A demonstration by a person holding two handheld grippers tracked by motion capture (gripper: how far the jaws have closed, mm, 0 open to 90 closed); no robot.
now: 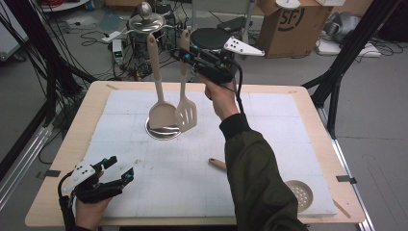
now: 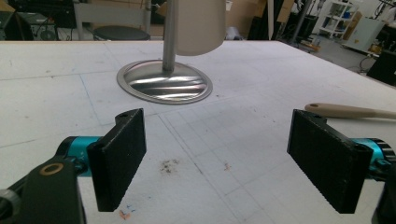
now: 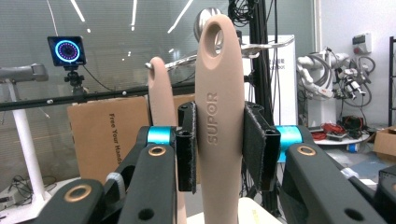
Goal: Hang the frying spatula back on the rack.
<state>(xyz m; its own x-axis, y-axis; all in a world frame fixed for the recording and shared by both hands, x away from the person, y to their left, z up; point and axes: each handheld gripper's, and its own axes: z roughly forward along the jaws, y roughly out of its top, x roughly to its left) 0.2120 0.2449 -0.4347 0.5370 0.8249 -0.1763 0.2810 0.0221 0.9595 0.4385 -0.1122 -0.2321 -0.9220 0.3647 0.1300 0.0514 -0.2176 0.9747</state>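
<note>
Gripping the slotted turner (image 1: pixel 185 113) by its upper handle, the right gripper (image 1: pixel 185 54) sat high at 12 o'clock of the table (image 1: pixel 57 159), jaws clamped on the handle from both sides; right gripper view showed the pads pressed flat on the SUPOR-marked handle (image 3: pixel 219 116). Turner hung upright, blade down, just over the rack base (image 1: pixel 162 130). Spoon (image 1: pixel 161 114) hung just beside it at its 9 o'clock, handle going up to the rack top (image 1: pixel 145 23); whether the two blades touched could not be told. Rack base sat on the table at about centre, slightly toward 11 o'clock.

Left gripper (image 1: pixel 118 169) rested low at 7 o'clock of the table, jaws spread wide, nothing between them; left gripper view showed bare table between the pads, rack base (image 2: pixel 164 81) ahead at 12 o'clock. A skimmer (image 1: pixel 299 192) lay at 4 o'clock of the table, its handle end (image 1: pixel 217 163) sticking out from behind the right sleeve (image 1: pixel 255 178).
</note>
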